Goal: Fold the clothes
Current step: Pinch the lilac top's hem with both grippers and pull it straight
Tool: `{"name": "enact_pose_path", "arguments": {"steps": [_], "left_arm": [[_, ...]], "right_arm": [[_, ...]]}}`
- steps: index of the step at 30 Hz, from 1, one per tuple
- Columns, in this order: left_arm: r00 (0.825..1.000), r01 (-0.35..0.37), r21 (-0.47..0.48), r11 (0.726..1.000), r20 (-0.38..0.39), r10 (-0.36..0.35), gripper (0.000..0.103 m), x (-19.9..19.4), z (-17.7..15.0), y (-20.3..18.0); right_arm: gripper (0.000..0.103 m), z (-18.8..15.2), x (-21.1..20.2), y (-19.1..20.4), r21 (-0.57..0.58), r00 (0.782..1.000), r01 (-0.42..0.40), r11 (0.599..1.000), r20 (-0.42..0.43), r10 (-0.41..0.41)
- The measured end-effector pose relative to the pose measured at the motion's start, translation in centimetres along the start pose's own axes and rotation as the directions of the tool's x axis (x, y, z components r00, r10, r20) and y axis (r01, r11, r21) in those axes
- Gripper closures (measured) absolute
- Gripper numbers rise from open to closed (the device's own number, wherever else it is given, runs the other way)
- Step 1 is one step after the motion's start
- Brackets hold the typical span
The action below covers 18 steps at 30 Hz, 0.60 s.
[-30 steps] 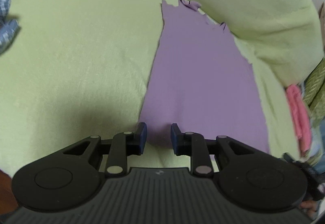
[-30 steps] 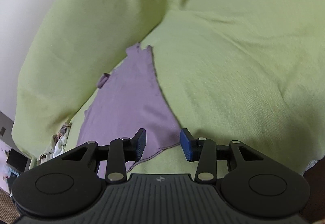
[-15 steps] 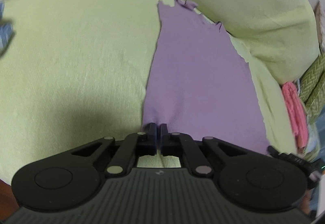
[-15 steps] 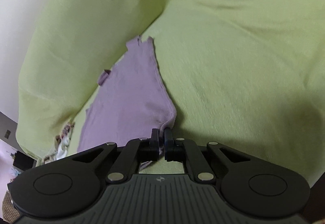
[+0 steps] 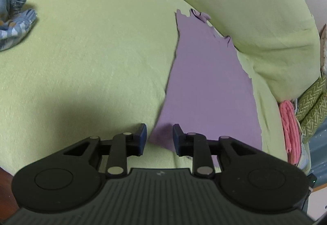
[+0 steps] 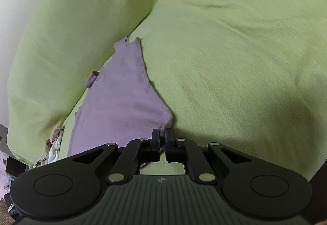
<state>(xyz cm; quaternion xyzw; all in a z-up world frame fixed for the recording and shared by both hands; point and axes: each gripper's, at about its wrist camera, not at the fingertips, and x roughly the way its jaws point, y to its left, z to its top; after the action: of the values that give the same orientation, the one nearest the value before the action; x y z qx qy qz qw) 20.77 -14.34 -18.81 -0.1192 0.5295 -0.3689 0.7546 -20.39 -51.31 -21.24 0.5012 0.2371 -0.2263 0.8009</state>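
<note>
My left gripper (image 5: 159, 136), clamped on the near hem half a second ago, now stands released, its jaws apart over the near left corner of the purple garment (image 5: 206, 90). My right gripper (image 6: 162, 143) remains clenched on the garment's (image 6: 120, 106) other near corner. The garment lies flat on the green sofa seat (image 5: 85, 57), its far end against the backrest (image 5: 255, 10). I judge the left grasp abandoned or being re-seated; lifting the hem to fold needs both corners held.
</note>
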Motion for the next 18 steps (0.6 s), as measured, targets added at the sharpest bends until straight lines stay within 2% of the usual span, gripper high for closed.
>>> {"name": "enact_pose_path", "arguments": {"steps": [6, 9, 11, 12, 13, 18], "left_arm": [[1.000, -0.009, 0.102, 0.995, 0.000, 0.009, 0.075, 0.6, 0.6, -0.8], [1.000, -0.010, 0.187, 0.982, -0.008, 0.012, 0.078, 1.1, 0.5, -1.4], [1.000, -0.005, 0.227, 0.974, -0.018, 0.010, 0.088, 1.3, 0.5, -1.7], [1.000, 0.000, 0.240, 0.971, -0.027, 0.007, 0.096, 1.5, 0.6, -1.7], [0.999, 0.005, 0.253, 0.968, -0.036, 0.004, 0.099, 1.7, 0.7, -1.7], [0.998, 0.016, 0.297, 0.955, -0.059, 0.002, 0.103, 1.7, 0.8, -1.8]], "right_arm": [[0.097, 0.1, 0.5, -0.3, 0.009, 1.000, -0.003, 1.000, -0.006, 0.003], [0.096, 0.3, 0.6, -0.4, 0.012, 1.000, -0.008, 1.000, -0.005, 0.008], [0.096, 0.3, 0.6, -0.4, 0.014, 1.000, -0.009, 1.000, -0.005, 0.009], [0.096, 0.4, 0.6, -0.3, 0.019, 1.000, -0.011, 1.000, -0.007, 0.011], [0.096, 0.4, 0.6, -0.3, 0.019, 1.000, -0.011, 1.000, -0.006, 0.011], [0.098, 0.2, -0.2, 0.2, 0.001, 1.000, -0.012, 1.000, 0.012, 0.012]]}}
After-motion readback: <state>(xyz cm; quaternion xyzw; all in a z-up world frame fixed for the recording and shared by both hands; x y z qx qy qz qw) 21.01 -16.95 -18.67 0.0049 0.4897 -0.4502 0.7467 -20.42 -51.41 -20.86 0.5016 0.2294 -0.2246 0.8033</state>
